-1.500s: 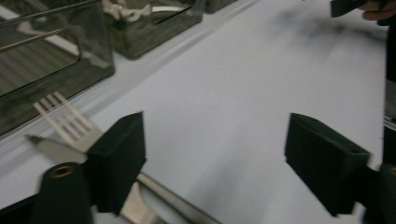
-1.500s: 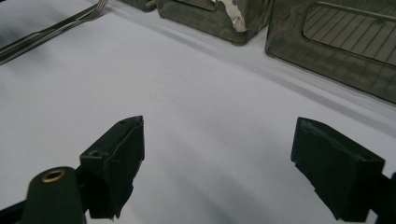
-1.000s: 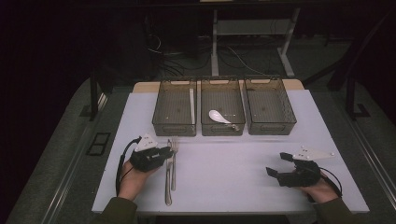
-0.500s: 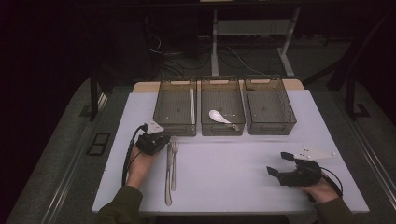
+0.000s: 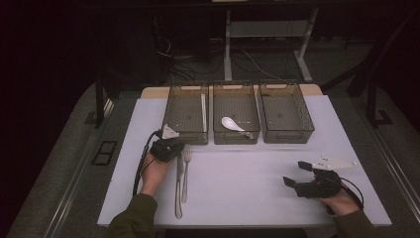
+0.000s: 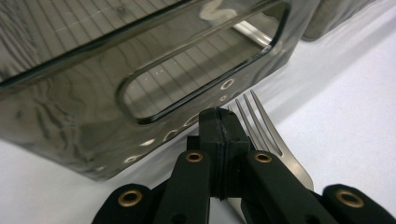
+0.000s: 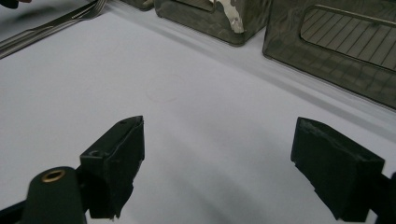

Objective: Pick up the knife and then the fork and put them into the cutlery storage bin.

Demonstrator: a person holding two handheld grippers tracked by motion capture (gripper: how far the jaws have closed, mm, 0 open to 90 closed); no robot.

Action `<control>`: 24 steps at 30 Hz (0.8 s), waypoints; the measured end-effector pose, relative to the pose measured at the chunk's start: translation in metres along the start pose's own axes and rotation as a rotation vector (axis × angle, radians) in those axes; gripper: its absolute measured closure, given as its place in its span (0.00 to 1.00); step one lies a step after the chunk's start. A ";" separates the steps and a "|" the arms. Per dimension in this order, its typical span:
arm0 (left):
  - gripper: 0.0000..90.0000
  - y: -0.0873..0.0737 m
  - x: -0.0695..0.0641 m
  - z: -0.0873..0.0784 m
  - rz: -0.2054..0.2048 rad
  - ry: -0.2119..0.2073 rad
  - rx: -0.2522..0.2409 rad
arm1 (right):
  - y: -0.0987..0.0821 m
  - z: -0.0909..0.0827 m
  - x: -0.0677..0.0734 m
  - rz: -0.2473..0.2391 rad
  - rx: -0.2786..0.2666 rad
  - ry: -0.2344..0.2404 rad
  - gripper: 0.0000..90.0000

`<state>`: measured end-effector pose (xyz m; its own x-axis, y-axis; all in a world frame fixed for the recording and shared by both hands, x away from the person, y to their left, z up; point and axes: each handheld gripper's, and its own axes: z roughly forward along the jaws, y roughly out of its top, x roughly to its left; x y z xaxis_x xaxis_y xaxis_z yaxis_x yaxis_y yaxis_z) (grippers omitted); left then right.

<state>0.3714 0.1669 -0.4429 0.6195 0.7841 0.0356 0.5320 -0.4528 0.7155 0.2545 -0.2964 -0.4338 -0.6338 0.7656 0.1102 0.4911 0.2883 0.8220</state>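
Left gripper view shows my left gripper (image 6: 219, 135) with jaws pressed together, empty, beside the fork (image 6: 261, 130) lying before the left bin (image 6: 60, 116). I should reopen and straddle its neck squarely.

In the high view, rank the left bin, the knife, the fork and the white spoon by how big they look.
1. left bin, by far the largest.
2. knife, the longest piece of cutlery.
3. fork, somewhat shorter.
4. white spoon, smallest; it lies farther from the camera, which may shrink it a little.
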 end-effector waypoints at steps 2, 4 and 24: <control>0.99 0.001 -0.002 0.002 0.004 -0.011 -0.001 | 0.000 0.000 0.000 0.000 0.001 0.000 0.19; 0.99 0.001 -0.004 0.003 0.011 -0.022 0.001 | 0.000 0.001 0.000 -0.001 0.003 0.000 0.19; 0.99 0.026 -0.045 0.028 0.076 -0.127 0.002 | 0.000 0.000 0.000 0.001 0.000 0.001 0.19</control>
<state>0.3738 0.1077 -0.4457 0.7261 0.6876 0.0010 0.4816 -0.5097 0.7129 0.2547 -0.2960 -0.4337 -0.6337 0.7655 0.1112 0.4914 0.2873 0.8222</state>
